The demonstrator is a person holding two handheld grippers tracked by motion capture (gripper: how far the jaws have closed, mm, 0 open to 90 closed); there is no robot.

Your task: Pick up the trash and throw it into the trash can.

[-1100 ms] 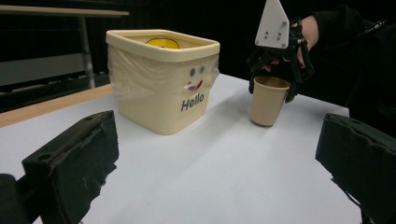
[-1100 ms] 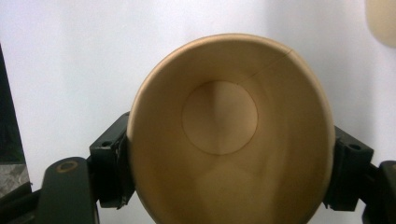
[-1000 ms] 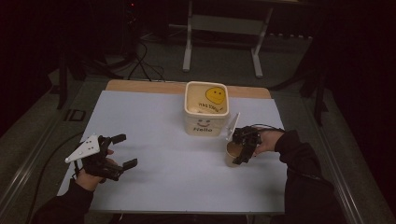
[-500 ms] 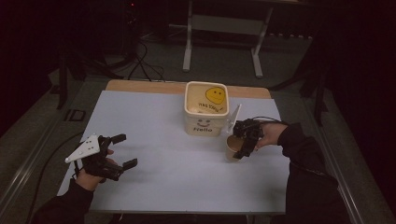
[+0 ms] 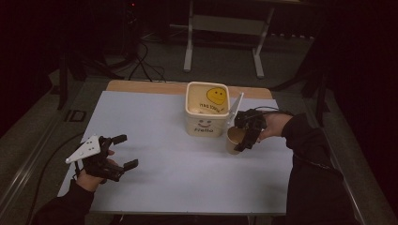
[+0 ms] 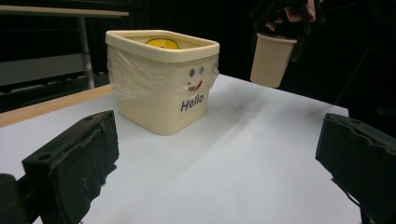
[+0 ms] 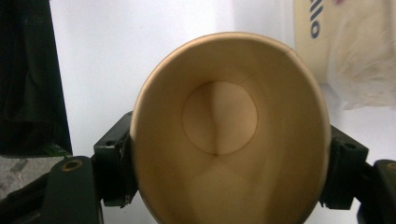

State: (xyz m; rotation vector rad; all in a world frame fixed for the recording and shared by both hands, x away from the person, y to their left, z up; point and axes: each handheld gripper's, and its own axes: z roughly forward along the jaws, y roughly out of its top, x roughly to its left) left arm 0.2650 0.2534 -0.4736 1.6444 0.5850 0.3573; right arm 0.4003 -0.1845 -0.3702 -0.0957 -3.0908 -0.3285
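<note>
My right gripper is shut on a tan paper cup, held just off the table to the right of a cream tub marked "Hello". The right gripper view looks straight into the empty cup, a jaw pressed on each side of it. In the left gripper view the cup hangs above the white table, right of the tub. My left gripper stands open over the table's front left, nothing between its jaws.
The tub has a clear bag liner and a smiley face inside. The white tabletop has a wooden strip at its far edge. Metal stand legs and cables lie on the dark floor beyond.
The right gripper has lifted the cup and carried it a little closer to the tub. The left gripper has not moved.
</note>
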